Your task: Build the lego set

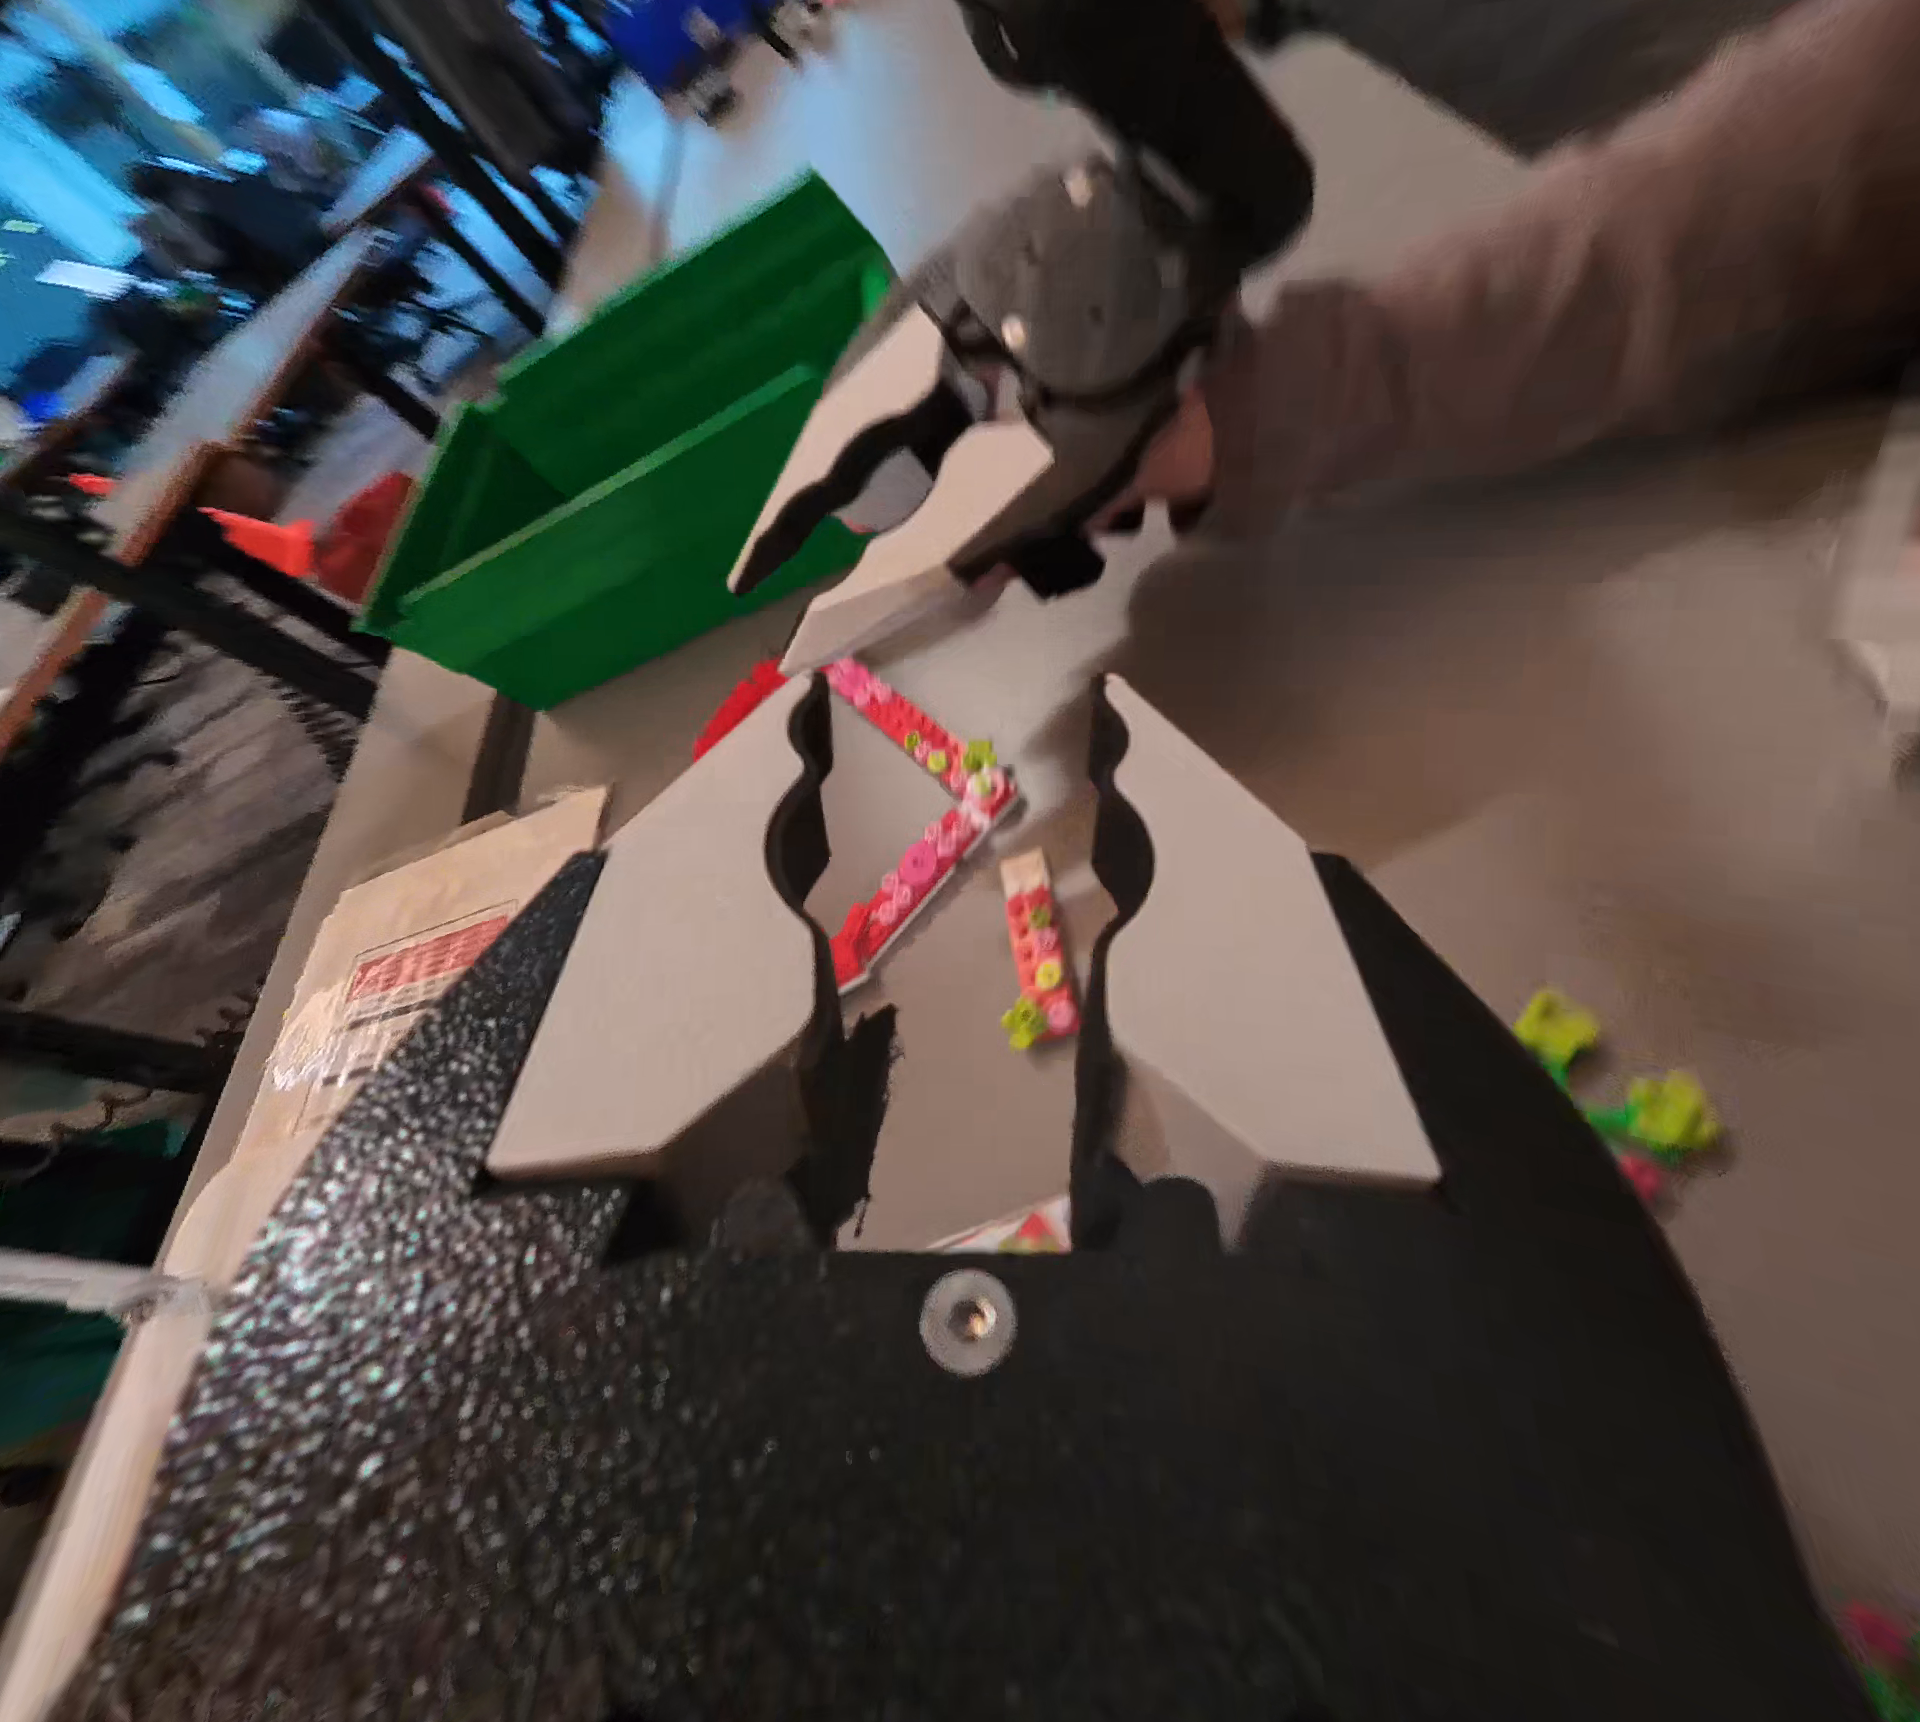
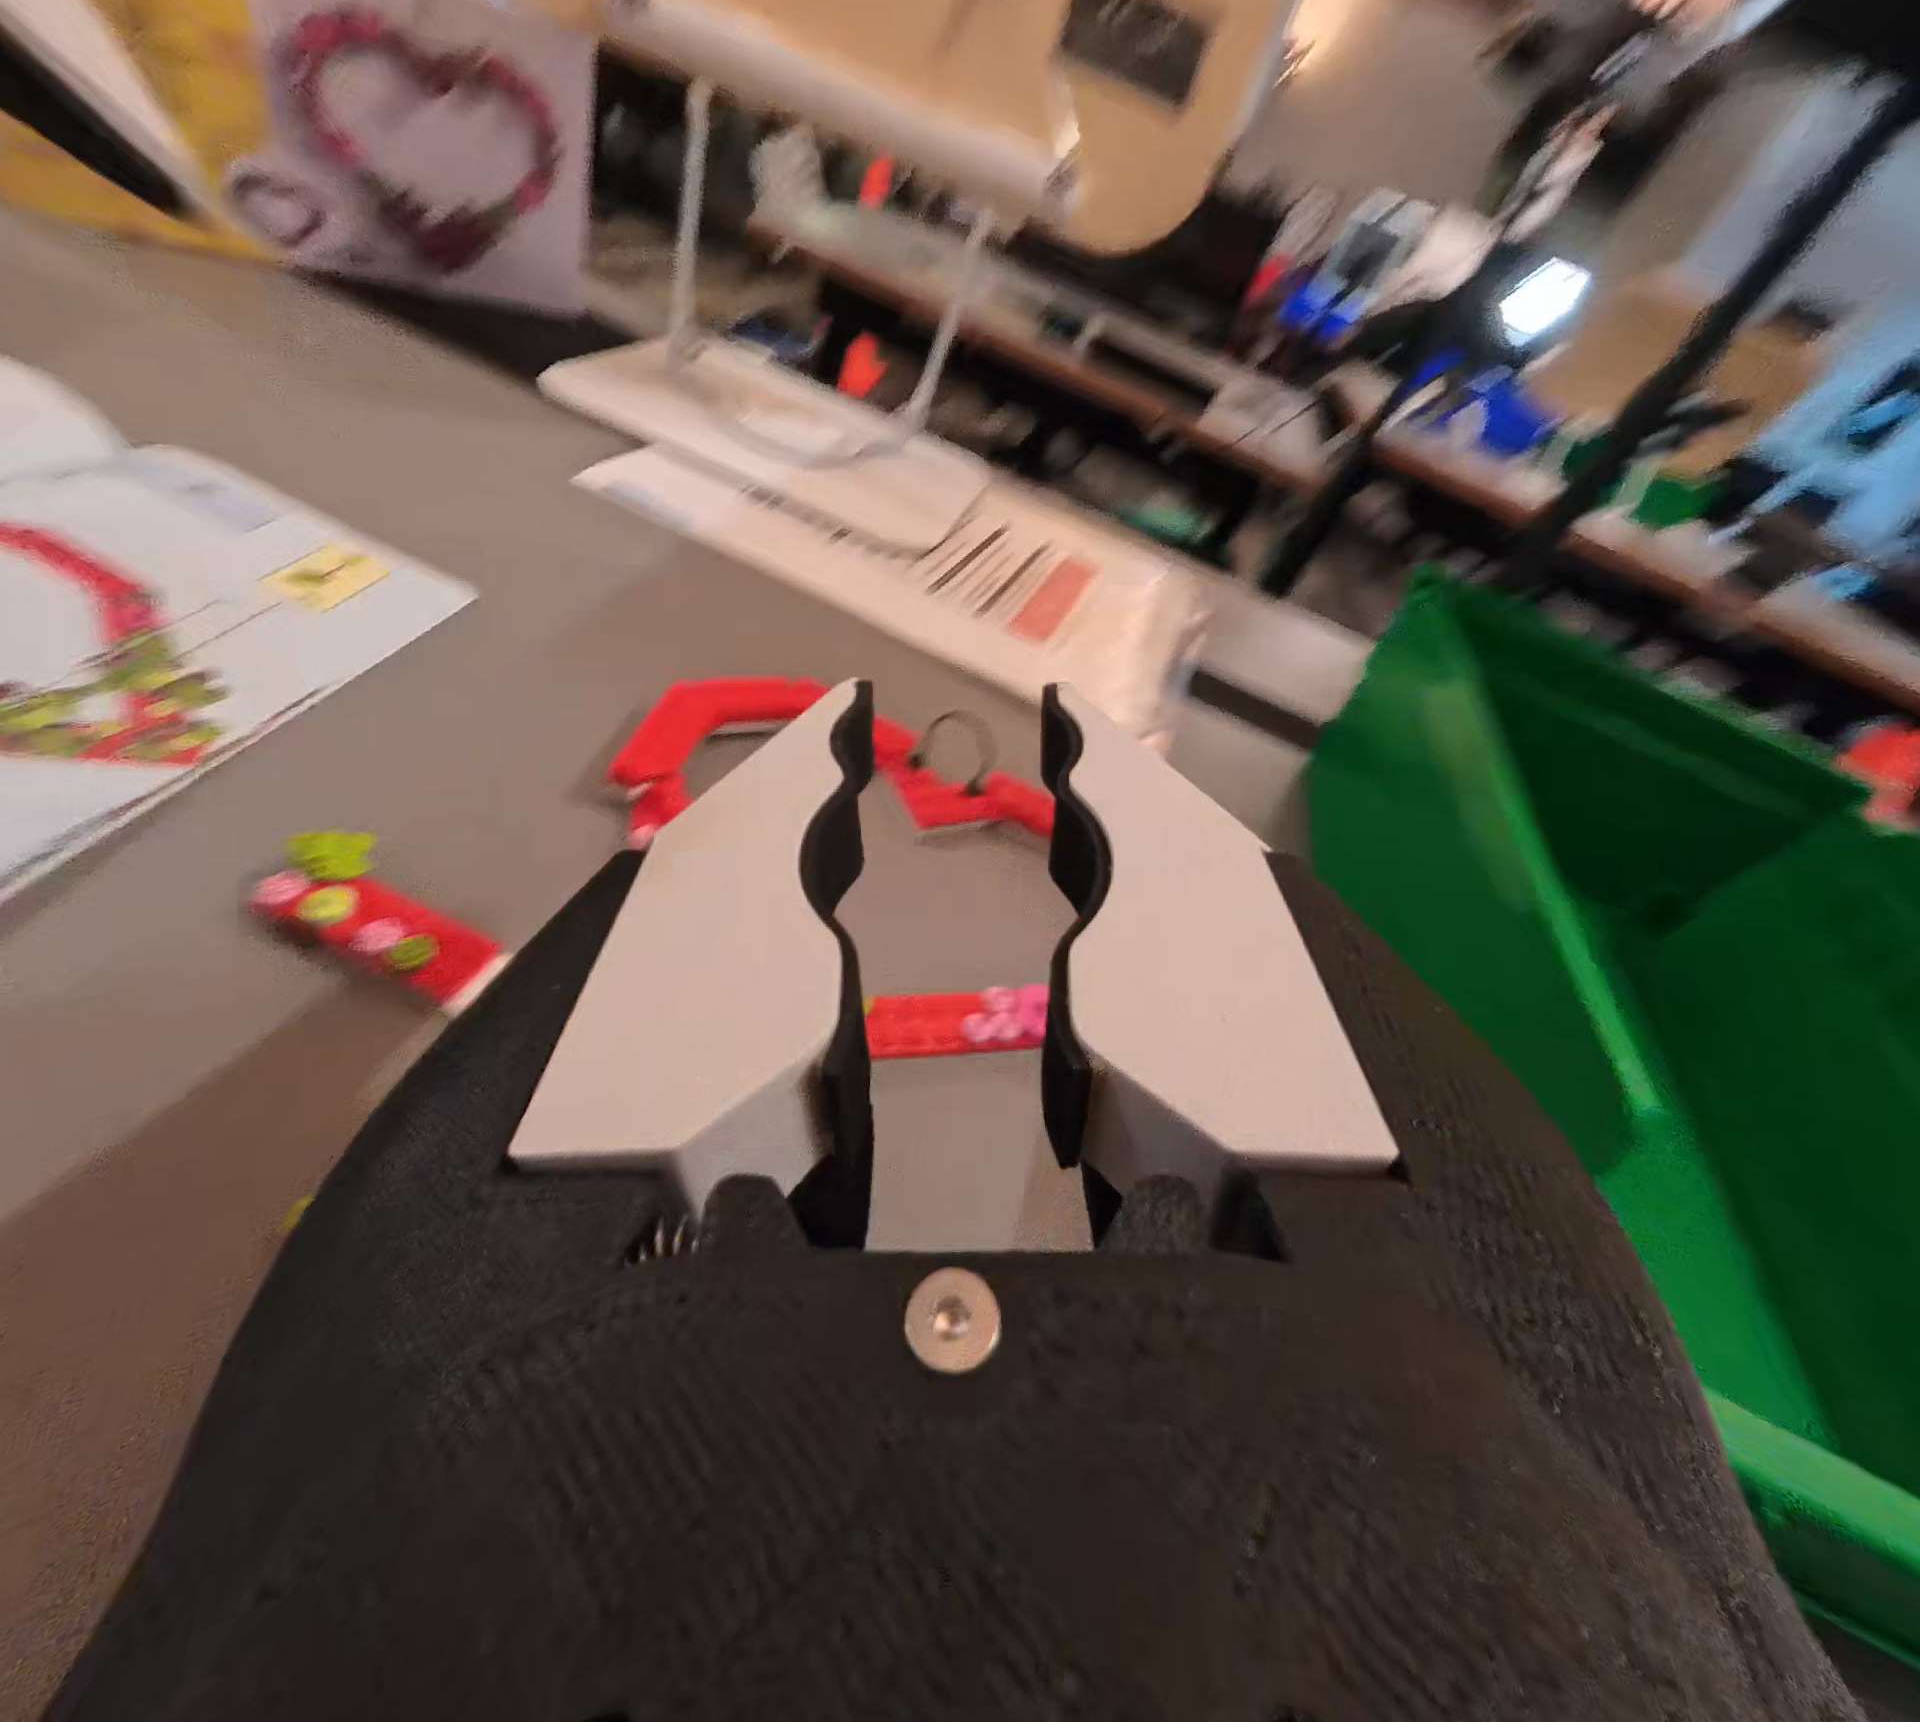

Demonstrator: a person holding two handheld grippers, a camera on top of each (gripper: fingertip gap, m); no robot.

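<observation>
- Left gripper [image 1: 961, 685]: jaws set wide apart, nothing between them. It hangs above the grey table [image 1: 1455, 737], fingers aimed at the red frame.
- Right gripper [image 2: 956, 696]: jaws parted with a clear gap, nothing held. In the left wrist view it shows again [image 1: 769, 623] beyond the red frame, held by a person's hand in a grey sleeve [image 1: 1558, 301].
- Red frame [image 1: 935, 820]: an angled run of red lego strips lying flat on the table, dotted with pink and lime studs. In the right wrist view its far part [image 2: 727, 716] forms a bent red outline with a small ring [image 2: 956, 742] standing on it.
- Short strip [image 1: 1039, 945]: a separate red piece with lime and pink studs, lying just beside the red frame and apart from it; in the right wrist view it lies left of the frame [image 2: 374, 934].
- Loose lime pieces [image 1: 1621, 1090]: scattered on the table, well to the right of the red frame.
- Green bin [image 1: 623, 467]: open-topped, standing on the table beyond the red frame; in the right wrist view, right of the frame [image 2: 1558, 945].
- Instruction booklet [image 2: 208, 612]: open and flat, left of the red frame.
- Set box [image 2: 395, 114]: standing upright at the far table edge, beyond the booklet.
- Paper bag [image 1: 416, 945]: lying near the table edge, left of the red frame.
- Both views are motion-blurred; finer brick detail cannot be told.
</observation>
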